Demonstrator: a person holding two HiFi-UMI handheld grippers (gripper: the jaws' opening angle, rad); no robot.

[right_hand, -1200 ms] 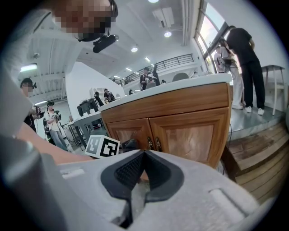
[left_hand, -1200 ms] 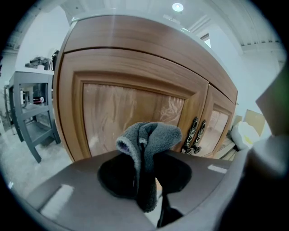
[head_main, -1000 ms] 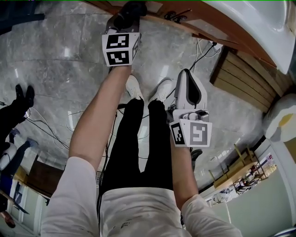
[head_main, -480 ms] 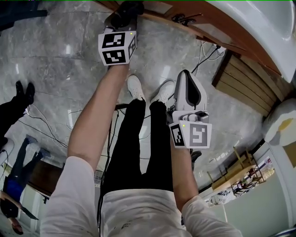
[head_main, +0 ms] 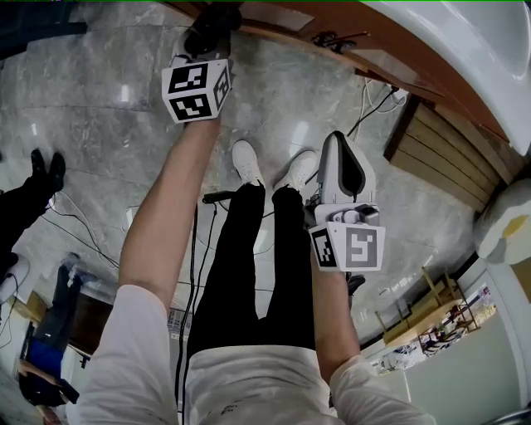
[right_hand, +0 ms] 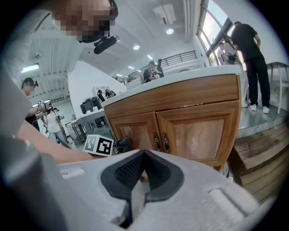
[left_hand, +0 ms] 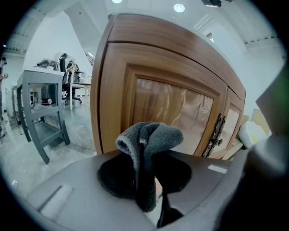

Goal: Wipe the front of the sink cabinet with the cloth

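In the head view my left gripper [head_main: 211, 29] reaches to the front of the wooden sink cabinet [head_main: 332, 37] at the top edge. It is shut on a dark grey cloth [head_main: 217, 18]. The left gripper view shows that cloth [left_hand: 151, 137] bunched upright between the jaws of my left gripper [left_hand: 145, 180], close to a cabinet door panel [left_hand: 167, 103] near the cabinet's left corner. My right gripper [head_main: 342, 153] hangs back above the person's shoes. In its own view my right gripper [right_hand: 143, 173] is shut with nothing in it and faces the cabinet doors [right_hand: 189, 126].
A white sink top [head_main: 465, 41] caps the cabinet. Dark metal door handles [left_hand: 216, 133] sit between the doors. A slatted wooden platform [head_main: 440, 158] lies right of the cabinet. Cables [head_main: 199, 199] trail over the marble floor. A grey table [left_hand: 40, 90] stands left. People [right_hand: 246, 54] stand nearby.
My left gripper with the cloth has slid leftward along the cabinet front. The right gripper has stayed about where it was.
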